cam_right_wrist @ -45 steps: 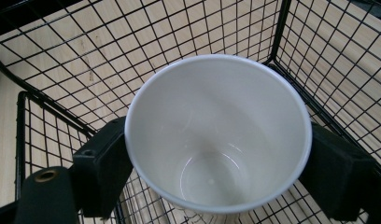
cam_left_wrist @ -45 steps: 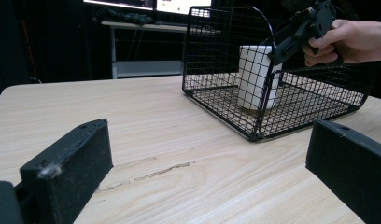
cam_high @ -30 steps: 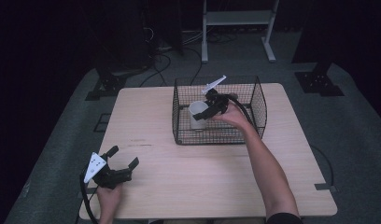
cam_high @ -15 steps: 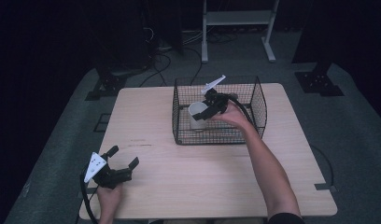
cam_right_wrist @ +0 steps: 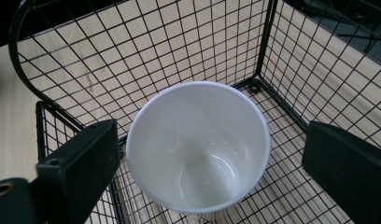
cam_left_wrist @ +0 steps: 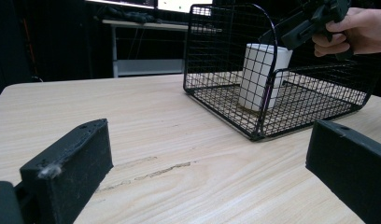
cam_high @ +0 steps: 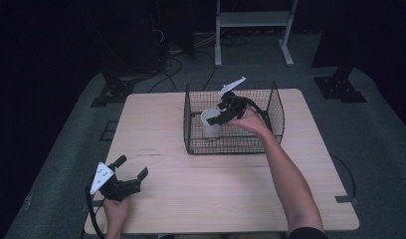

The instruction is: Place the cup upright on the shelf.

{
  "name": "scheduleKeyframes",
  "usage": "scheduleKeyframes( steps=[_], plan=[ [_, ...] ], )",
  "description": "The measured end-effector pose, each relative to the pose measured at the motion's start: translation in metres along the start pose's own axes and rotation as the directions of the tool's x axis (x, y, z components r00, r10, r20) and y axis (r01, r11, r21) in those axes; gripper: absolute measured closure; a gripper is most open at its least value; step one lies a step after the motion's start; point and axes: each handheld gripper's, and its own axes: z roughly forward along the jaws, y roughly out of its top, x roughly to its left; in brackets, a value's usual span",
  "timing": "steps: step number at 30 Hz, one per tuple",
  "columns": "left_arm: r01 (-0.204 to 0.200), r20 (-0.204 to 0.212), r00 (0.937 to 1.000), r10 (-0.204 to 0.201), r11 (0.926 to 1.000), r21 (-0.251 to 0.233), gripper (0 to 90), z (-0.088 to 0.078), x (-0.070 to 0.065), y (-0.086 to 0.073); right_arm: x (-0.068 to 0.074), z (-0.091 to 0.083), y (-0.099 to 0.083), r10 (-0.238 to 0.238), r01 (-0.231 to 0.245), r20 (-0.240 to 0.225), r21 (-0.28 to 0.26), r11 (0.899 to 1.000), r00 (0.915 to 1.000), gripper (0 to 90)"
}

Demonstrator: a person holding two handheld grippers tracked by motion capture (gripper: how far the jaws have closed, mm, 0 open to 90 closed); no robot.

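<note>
A white cup (cam_high: 210, 124) stands upright and empty on the floor of a black wire basket (cam_high: 191, 130), at its left end. My right gripper (cam_high: 220, 113) hovers just over the cup's rim, pointing down into the basket. Its jaws have just been opening. In the right gripper view the cup (cam_right_wrist: 198, 144) sits between the two jaws of the right gripper (cam_right_wrist: 209, 140), with neither pad pressing on it. My left gripper (cam_high: 133, 167) rests open near the table's front left corner with nothing between its fingers. From there the left gripper (cam_left_wrist: 207, 158) faces the cup (cam_left_wrist: 261, 74) and the basket (cam_left_wrist: 216, 51).
The basket (cam_right_wrist: 272, 42) stands at the back middle of the light wooden table (cam_high: 231, 189). Its wire walls rise close around the cup. A metal stand (cam_high: 251, 20), cables and dark floor lie beyond the table's far edge.
The right gripper's jaws have spread apart around the cup, which now stands free in the basket. The left gripper has not moved.
</note>
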Motion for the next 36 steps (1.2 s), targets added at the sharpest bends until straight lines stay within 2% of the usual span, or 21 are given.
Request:
scheduleKeyframes(
  steps=[10,25,30,36],
  plan=[
    [-0.001,0.0,1.0,0.001,1.0,-0.002,0.0,0.0,0.0,0.0,0.001,-0.013,0.005,0.015,-0.015,0.0,-0.044,0.999,0.9999,2.4],
    [-0.005,0.005,1.0,0.005,1.0,-0.002,0.0,0.0,-0.001,0.0,0.012,-0.044,0.006,-0.002,0.003,0.01,-0.098,0.995,0.9999,2.0],
    [-0.008,0.002,1.0,0.008,1.0,-0.003,0.0,0.0,-0.001,0.0,0.016,-0.05,0.004,-0.007,0.008,0.014,-0.093,0.996,0.9999,2.0],
    [-0.006,-0.001,1.0,0.006,1.0,-0.003,0.0,0.0,0.0,0.0,0.025,-0.058,0.007,-0.029,0.028,-0.006,-0.115,0.993,0.9996,2.0]
  ],
)
